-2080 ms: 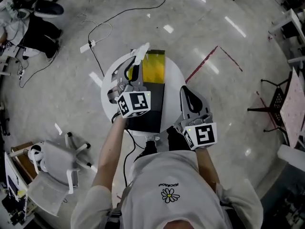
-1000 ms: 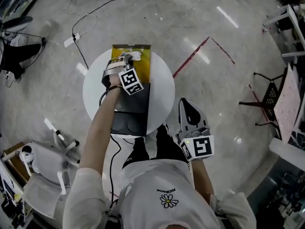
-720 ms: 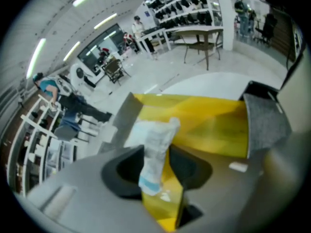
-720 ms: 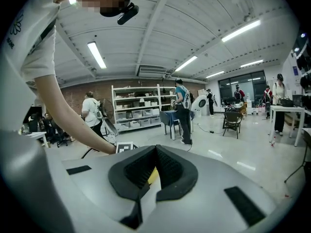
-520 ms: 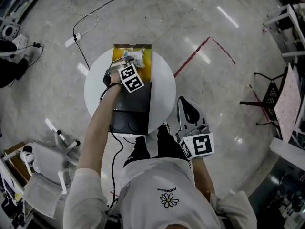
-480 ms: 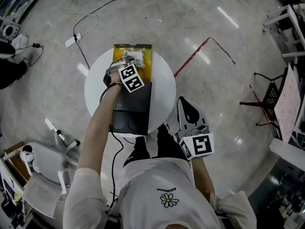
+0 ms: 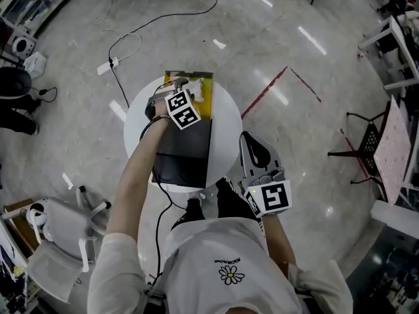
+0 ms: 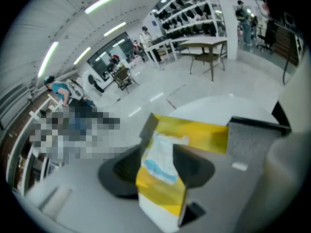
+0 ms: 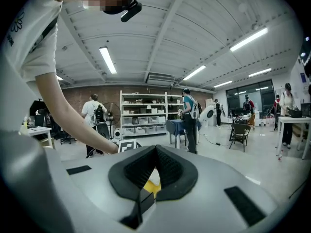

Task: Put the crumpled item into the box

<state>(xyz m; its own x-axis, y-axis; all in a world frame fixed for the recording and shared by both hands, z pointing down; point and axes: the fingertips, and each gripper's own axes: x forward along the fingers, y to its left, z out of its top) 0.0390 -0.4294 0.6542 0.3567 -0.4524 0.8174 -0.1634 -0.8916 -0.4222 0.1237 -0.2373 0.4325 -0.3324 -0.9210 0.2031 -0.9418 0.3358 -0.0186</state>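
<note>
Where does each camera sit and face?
Head view: on the person's head, facing steeply down: table, box, left arm, left gripper, right gripper.
Left gripper view: on that gripper, facing down; its jaws have just been opening, the loose item in the box seen between them.
Right gripper view: on that gripper, facing nearly level; its jaws and the left arm show.
Shared: head and left gripper views both show the box.

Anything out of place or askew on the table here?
Only the yellow box: it sits at the far edge of the table, corners seemingly overhanging. The crumpled item lies inside it.
</note>
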